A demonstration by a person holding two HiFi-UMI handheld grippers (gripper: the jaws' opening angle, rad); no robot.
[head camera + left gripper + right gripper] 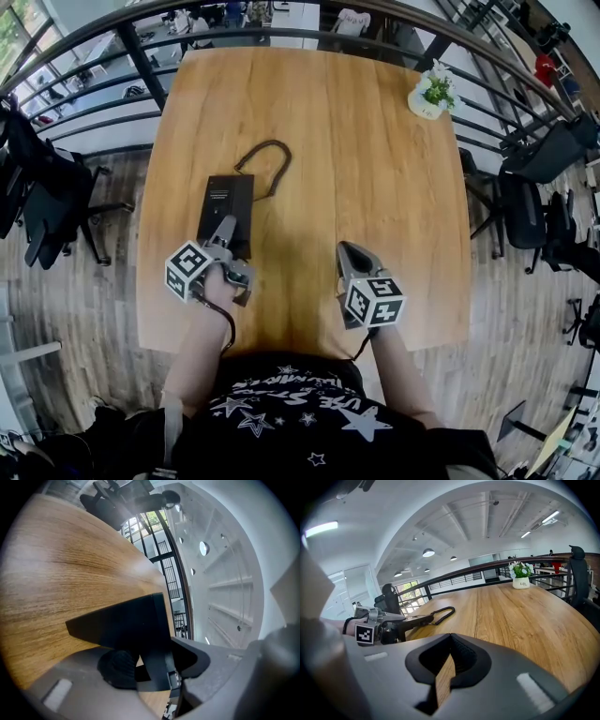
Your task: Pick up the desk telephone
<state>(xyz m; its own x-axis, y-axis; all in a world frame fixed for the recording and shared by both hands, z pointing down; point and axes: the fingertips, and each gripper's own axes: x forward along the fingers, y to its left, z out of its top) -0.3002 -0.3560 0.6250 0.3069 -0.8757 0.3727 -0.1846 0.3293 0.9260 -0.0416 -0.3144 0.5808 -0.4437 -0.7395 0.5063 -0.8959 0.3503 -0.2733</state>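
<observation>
Table: a wooden table [375, 187] fills the middle of the head view, with wood floor around it.
Desk telephone: the black desk telephone [228, 202] lies flat on the left half of the table, close to the near edge, its long side pointing away from the person.
Cord: a dark cord [453, 609] makes a narrow loop on the wood just behind the telephone, on its right side.
Left gripper: the left gripper [225, 236] is at the near end of the telephone, and its marker cube [187, 270] is turned toward the camera.
Left fingers: they are half closed around the near edge of the telephone. One finger lies against the black body. A thin strip of wood shows between the other pad [119, 667] and the telephone, so the telephone is between the fingers but not clamped.
Right gripper: the right gripper [350, 251] is low above bare wood, well apart from the telephone to its right, with its own marker cube [375, 300].
Right fingers: they are together at the tips, with nothing between them.
Potted plant: a small white pot with a green plant [431, 92] stands at the far right corner.
Chairs: dark office chairs [47, 202] stand beside the table on the left, and more on the right.
Person: forearms and a black shirt with white stars [300, 412] show at the bottom.
</observation>
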